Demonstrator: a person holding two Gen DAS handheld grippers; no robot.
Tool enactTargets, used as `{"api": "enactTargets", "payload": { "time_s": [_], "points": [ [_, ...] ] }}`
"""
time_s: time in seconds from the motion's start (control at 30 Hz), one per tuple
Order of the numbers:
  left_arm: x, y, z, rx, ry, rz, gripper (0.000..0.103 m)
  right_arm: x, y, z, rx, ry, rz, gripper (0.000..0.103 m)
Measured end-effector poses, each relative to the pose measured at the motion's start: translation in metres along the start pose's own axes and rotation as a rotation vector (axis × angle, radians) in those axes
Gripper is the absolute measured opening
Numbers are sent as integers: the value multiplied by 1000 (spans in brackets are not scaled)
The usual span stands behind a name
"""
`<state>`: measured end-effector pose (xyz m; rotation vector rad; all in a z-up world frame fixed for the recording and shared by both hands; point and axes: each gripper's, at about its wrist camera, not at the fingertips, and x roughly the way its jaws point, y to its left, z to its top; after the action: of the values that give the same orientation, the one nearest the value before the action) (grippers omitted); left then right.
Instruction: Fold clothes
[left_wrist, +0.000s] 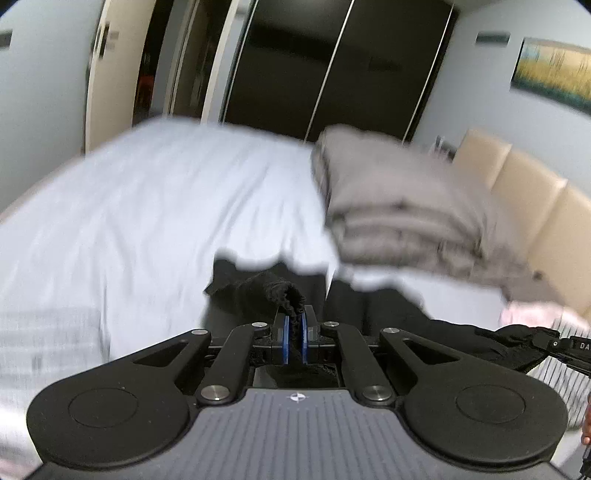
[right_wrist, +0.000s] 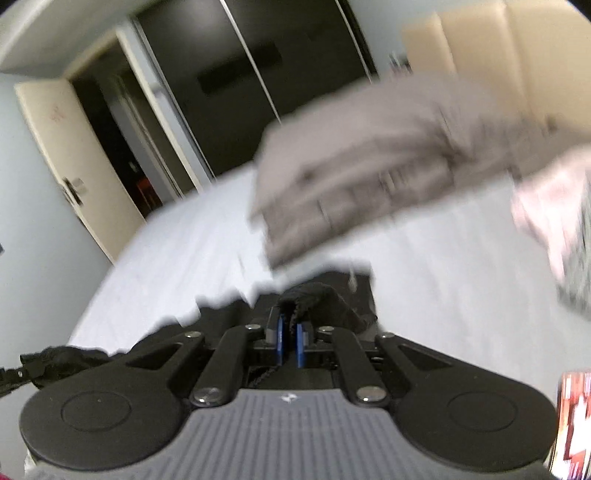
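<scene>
Spread across most of both views, a bed with a pale blue-white sheet (left_wrist: 155, 206) fills a bedroom with dark sliding wardrobe doors (left_wrist: 332, 66) behind it. On that sheet, just ahead of the tools, lies the black knit garment (left_wrist: 369, 302), one bunched edge of it pinched in each tool. The left gripper (left_wrist: 294, 325) has its blue pads pressed together on a fold of the black cloth, and the right gripper (right_wrist: 290, 332) is likewise clamped on another gathered bit, so the cloth hangs stretched between the two. Judging by this, the black piece is only at the start of its fold: it is held by two points above the sheet, with no fold to be made out in it, and the laying flat, folding and stacking all appear to remain. Some work looks finished, since a neat stack of folded grey cloth (left_wrist: 399, 199) sits further up the bed near the cream padded headboard (left_wrist: 524, 184), with a pink-and-white heap (right_wrist: 554, 214), seemingly unsorted, beside it. The left wrist view alone shows a framed yellow-green picture (left_wrist: 554, 70) on the wall and the other tool holding the cloth at its right edge; the right wrist view alone shows an open cream door (right_wrist: 74, 158) and a red-patterned object (right_wrist: 576, 417) at the lower right, too blurred to identify.
</scene>
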<state>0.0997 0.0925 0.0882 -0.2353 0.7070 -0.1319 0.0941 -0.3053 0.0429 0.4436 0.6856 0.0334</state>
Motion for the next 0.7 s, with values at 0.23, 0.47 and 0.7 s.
{"api": "enactTargets", "payload": {
  "time_s": [0.23, 0.47, 0.7],
  "points": [
    [12, 18, -81, -7, 158, 53, 4, 21, -49, -85, 104, 173, -65, 8],
    [3, 26, -132, 9, 226, 73, 4, 13, -66, -124, 81, 251, -115, 8],
    [-22, 28, -163, -11, 246, 71, 4, -2, -71, -155, -2, 296, -137, 8]
  ]
}}
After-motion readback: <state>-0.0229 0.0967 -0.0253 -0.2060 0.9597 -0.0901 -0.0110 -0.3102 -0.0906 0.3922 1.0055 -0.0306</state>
